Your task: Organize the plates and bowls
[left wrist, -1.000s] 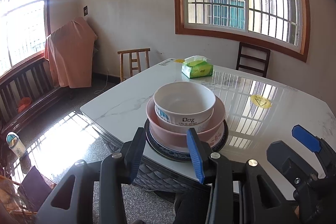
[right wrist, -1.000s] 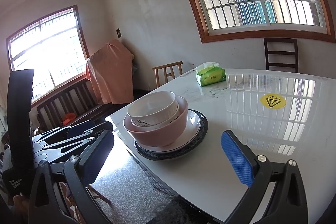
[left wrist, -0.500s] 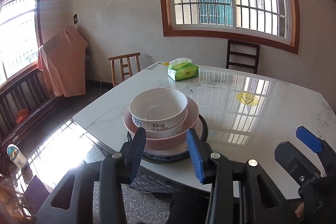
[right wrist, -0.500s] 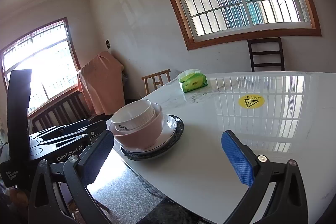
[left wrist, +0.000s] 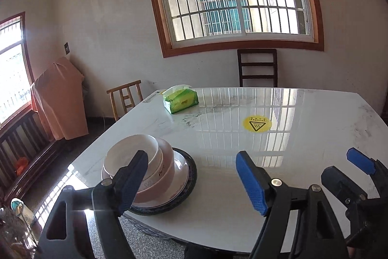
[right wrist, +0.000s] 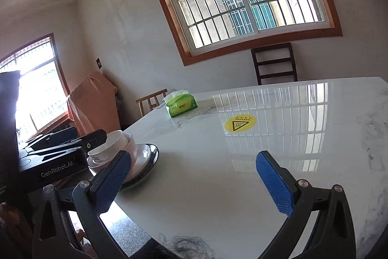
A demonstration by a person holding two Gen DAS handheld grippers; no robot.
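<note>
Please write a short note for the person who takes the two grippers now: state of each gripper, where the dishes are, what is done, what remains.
Left gripper: open, holds nothing.
Right gripper: open, holds nothing.
Dishes: white bowl inside pink bowl, on a white plate, on a dark plate, near the table edge at left.
Done: stack looks complete.
Left: probably nothing; no other dishes visible.

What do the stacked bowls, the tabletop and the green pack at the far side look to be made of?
White bowl and pink bowl: probably glazed ceramic, smooth with a soft sheen. Table: polished marble or a marble-look slab, grey-veined and mirroring the window bars. Tissue pack: thin plastic film, crinkled and glossy, with paper showing at the top.
</note>
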